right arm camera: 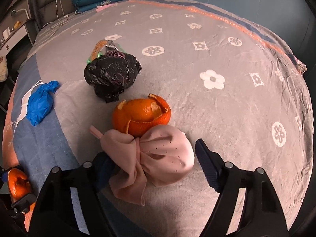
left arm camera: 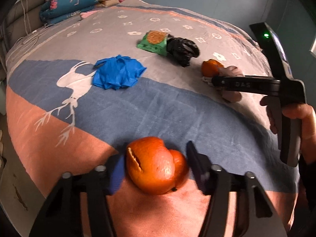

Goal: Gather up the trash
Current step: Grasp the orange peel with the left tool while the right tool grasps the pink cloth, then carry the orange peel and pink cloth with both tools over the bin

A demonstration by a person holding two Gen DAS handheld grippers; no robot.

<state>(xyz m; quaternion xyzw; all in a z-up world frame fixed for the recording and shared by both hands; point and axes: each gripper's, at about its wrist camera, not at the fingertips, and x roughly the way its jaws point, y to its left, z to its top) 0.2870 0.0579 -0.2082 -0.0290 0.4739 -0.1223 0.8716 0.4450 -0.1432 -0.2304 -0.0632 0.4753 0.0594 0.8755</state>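
Left gripper low over the bed, jaws partly spread around a hollow orange citrus peel shell; left blue pad touches the peel's side, right finger stands just clear of it, so not a firm pinch as far as visible. Peel rests on the pink-and-blue band of the fleece bedspread. Right gripper also low, jaws spread wide around a knotted pale pink fabric bundle with small dark dots; right finger apart from the cloth, left finger partly hidden behind the bundle's loose tail, contact there unclear. Just behind the bundle and touching it, a second torn orange peel shell. Further back, a crumpled black plastic bag, with a green snack wrapper showing a round cracker print right behind it. Off to the left, a crumpled blue plastic bag beside a white deer print. A hand grips the right tool's handle. At the far headboard end, folded floral quilts.
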